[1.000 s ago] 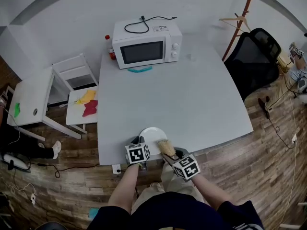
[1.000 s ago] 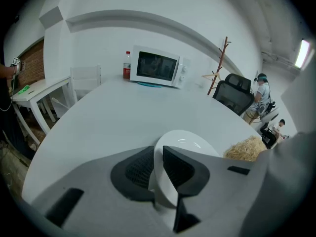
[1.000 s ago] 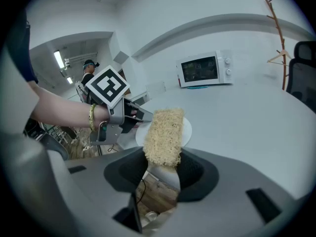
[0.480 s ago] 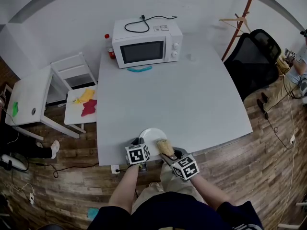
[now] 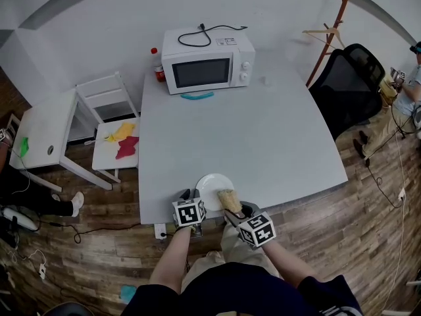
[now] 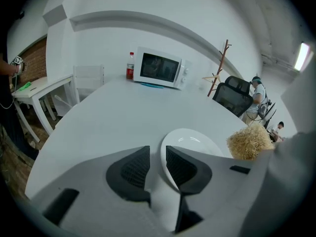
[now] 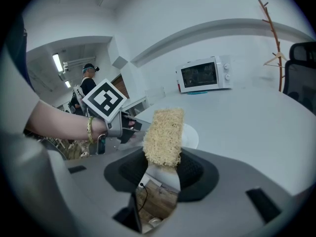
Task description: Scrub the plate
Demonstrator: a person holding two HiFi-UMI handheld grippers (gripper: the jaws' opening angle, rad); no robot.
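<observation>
A white plate (image 5: 214,187) lies at the near edge of the grey table (image 5: 263,137). My left gripper (image 5: 189,209) is at its near left rim. In the left gripper view the plate's rim (image 6: 170,154) stands between the jaws; they are opening, and the left pad is off the plate. My right gripper (image 5: 253,228) is shut on a straw-coloured loofah scrubber (image 5: 227,201), which sticks up over the plate's near right edge. In the right gripper view the scrubber (image 7: 163,137) rises from the jaws (image 7: 160,169) in front of the plate (image 7: 191,135).
A white microwave (image 5: 207,60) with a cable on top stands at the far edge, a red-capped bottle (image 5: 158,64) beside it. A white chair with yellow and red cloths (image 5: 118,143) stands left of the table. A black office chair (image 5: 348,84) and a coat stand (image 5: 329,25) are on the right.
The view has shifted slightly. Both grippers stay at the plate's near edge, with the scrubber a touch further over the plate.
</observation>
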